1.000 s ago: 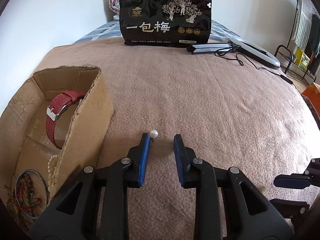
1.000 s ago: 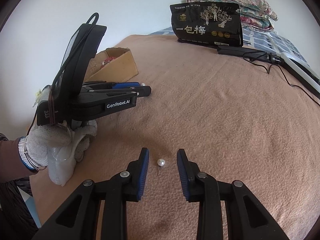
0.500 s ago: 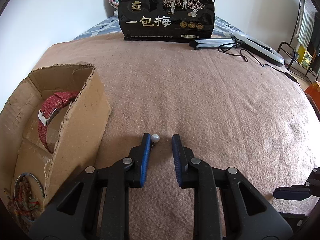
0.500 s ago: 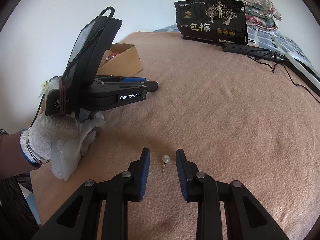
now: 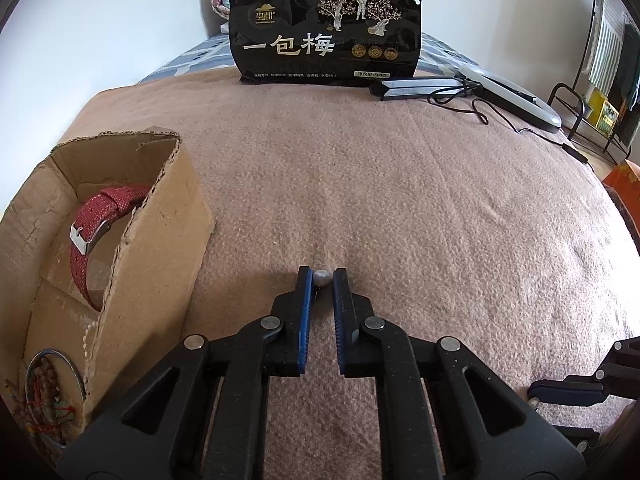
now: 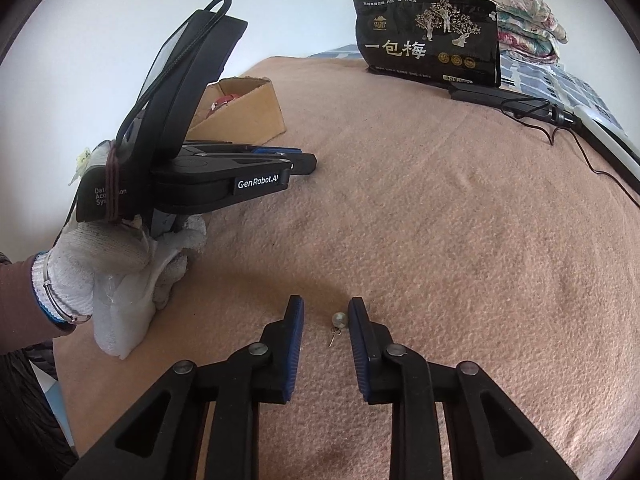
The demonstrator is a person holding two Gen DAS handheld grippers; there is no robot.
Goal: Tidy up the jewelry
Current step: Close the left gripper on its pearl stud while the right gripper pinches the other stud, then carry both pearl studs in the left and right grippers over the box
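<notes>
The left gripper (image 5: 322, 278), its jaws spread wide a second ago with a pearl earring (image 5: 321, 277) beside the left fingertip, has now closed onto that pearl. The right gripper (image 6: 325, 312) has narrowed its gap slightly around a second pearl earring (image 6: 338, 319), which now lies just beside the right-hand finger (image 6: 357, 312).

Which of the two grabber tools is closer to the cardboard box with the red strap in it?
The left gripper, right beside the cardboard box. The right gripper sits further back, with the left one between it and the box.

White walls (image 5: 100, 20), pink-blanketed bed (image 5: 400, 200)
</notes>
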